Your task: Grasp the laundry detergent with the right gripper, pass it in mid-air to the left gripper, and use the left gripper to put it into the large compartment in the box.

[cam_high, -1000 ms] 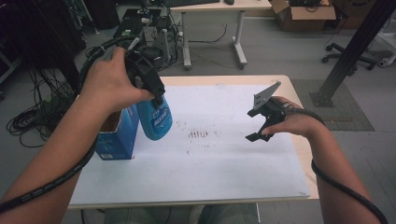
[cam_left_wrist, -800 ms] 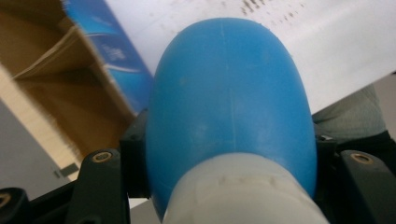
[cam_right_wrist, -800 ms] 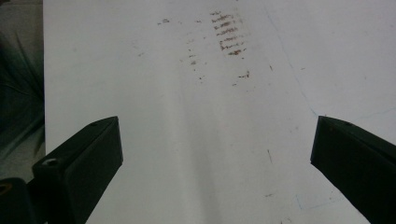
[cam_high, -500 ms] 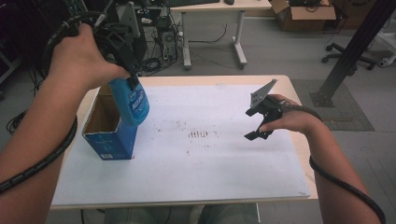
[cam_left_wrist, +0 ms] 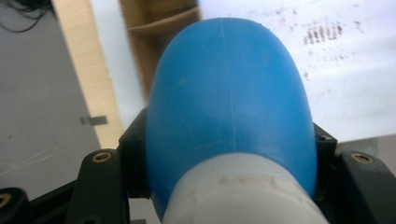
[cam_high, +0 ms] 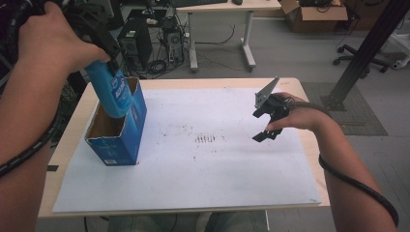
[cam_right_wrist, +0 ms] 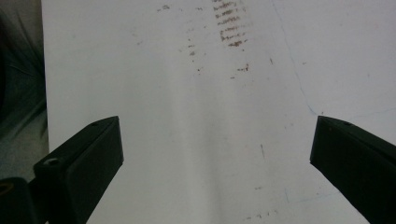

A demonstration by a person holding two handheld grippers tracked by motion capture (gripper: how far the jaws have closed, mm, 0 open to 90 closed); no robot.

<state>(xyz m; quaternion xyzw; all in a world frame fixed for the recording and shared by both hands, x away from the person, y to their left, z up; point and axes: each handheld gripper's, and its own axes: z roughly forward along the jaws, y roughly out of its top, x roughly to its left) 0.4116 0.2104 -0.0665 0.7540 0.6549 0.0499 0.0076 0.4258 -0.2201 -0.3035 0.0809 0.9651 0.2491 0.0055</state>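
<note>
Blue plastic bottle (cam_high: 110, 92), white-capped, clamped at its neck end between the jaws of the left gripper (cam_high: 99, 36); seen along the left gripper view, the bottle (cam_left_wrist: 229, 107) bulges out between both jaws, which press on its sides. Bottle hangs tilted, base down, its lower part at the open mouth of the blue cardboard box (cam_high: 118, 130), apparently just inside the rim. Box stands upright near the left edge of the white sheet (cam_high: 212, 183) that covers the wooden table (cam_high: 300, 84).

Right gripper (cam_high: 265, 122) is held above the sheet at the right, well apart from box and bottle; its jaws stand wide, nothing between them, with stained paper below in the right gripper view.

Step in hand, by judgement: loading the bottle into the box, base first. Insertion looks barely started, since most of the bottle is above the rim.

Next move calls for: righting the bottle to match the box's walls, then lowering straight down. Light box may tip or slide if the base catches the rim; the free right gripper could steady a wall. Release only once the bottle sits on the box floor.
</note>
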